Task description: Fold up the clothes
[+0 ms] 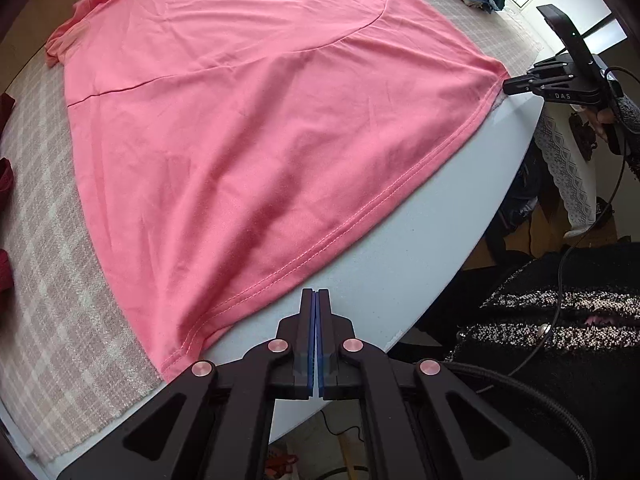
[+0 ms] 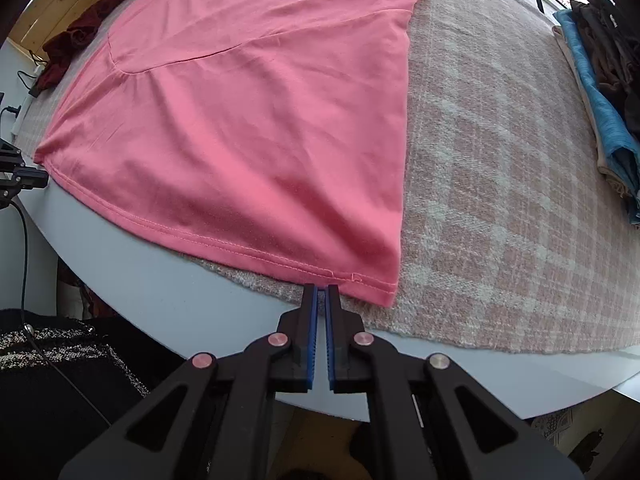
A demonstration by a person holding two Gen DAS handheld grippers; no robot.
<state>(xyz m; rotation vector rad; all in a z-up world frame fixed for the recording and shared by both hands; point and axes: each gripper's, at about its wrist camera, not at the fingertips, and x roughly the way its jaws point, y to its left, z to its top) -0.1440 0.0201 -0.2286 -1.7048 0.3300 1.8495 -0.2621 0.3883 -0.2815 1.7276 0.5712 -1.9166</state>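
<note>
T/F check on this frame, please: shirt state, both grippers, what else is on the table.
1. The pink T-shirt lies spread flat on the checked blanket. True.
2. The left gripper is clamped on the shirt's hem. False: its jaws are shut on nothing, just off the hem over the bare table.
3. The right gripper is wide open. False: it is shut, tips at the hem near the shirt's corner, no cloth visibly between them.
4. A stack of folded clothes sits at the blanket's right side in the right wrist view. True.
5. A dark red garment lies on top of the pink shirt. False: it lies beside it.
</note>
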